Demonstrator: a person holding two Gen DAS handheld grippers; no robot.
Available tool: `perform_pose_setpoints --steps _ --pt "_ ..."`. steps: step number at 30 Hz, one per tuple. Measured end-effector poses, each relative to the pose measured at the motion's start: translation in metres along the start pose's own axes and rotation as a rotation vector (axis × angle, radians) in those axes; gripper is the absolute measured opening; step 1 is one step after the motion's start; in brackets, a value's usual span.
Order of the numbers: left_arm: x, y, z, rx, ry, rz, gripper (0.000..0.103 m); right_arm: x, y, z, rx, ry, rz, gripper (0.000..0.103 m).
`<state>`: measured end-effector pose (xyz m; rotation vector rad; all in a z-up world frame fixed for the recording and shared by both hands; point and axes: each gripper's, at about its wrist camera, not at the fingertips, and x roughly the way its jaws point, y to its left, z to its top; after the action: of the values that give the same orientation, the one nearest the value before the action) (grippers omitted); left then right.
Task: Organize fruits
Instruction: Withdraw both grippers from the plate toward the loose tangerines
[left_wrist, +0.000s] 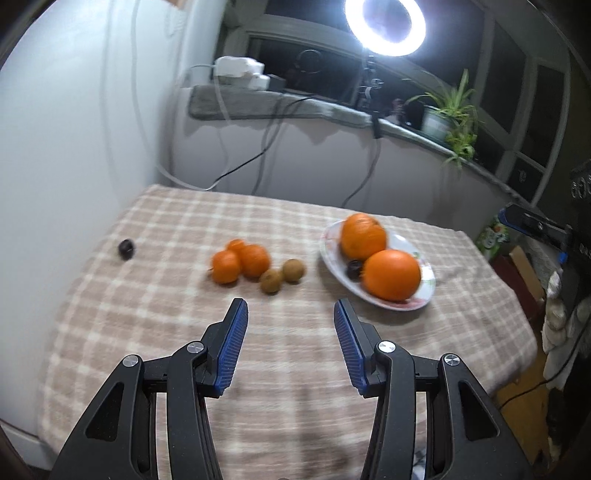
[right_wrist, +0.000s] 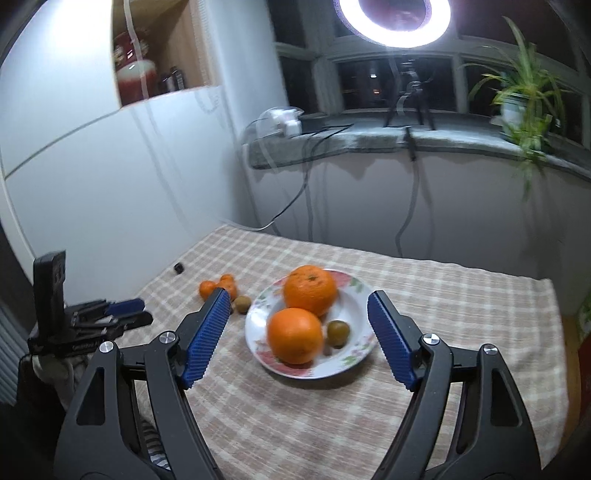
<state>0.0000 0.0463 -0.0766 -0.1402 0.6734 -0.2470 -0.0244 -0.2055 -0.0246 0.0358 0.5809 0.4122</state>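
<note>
Both the left hand-held gripper (left_wrist: 291, 308) and the right hand-held gripper (right_wrist: 297, 300) are spread wide and empty above the counter (left_wrist: 295, 354); two oranges (right_wrist: 294, 335) sit on the floral plate (right_wrist: 360, 356).

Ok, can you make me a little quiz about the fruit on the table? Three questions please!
1. How many big oranges lie on the plate?
2. True or false: the left gripper is holding a small orange.
3. Which lies farthest from the plate: A) the small oranges, B) the brown fruits, C) the dark fruit near the wall?

Key:
1. Two, the far orange and the near orange, with one small dark fruit beside them.
2. False. It is open and empty, and so is the right gripper.
3. C.
</note>
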Motion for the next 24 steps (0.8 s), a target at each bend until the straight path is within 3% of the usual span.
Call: perform_pose_setpoints --steps 8,17,24 --pt "0.019 0.026 0.003 -0.026 0.027 0.042 0.047 0.039 0.038 0.003 -0.137 0.048 0.076 0.079" --pt "0.049 0.05 0.011 -0.057 0.072 0.039 0.044 0.102 0.06 0.014 -0.202 0.159 0.153 0.079" --pt "0.074 0.061 0.017 -0.055 0.117 0.034 0.04 0.157 0.078 0.018 -0.229 0.271 0.213 0.071"
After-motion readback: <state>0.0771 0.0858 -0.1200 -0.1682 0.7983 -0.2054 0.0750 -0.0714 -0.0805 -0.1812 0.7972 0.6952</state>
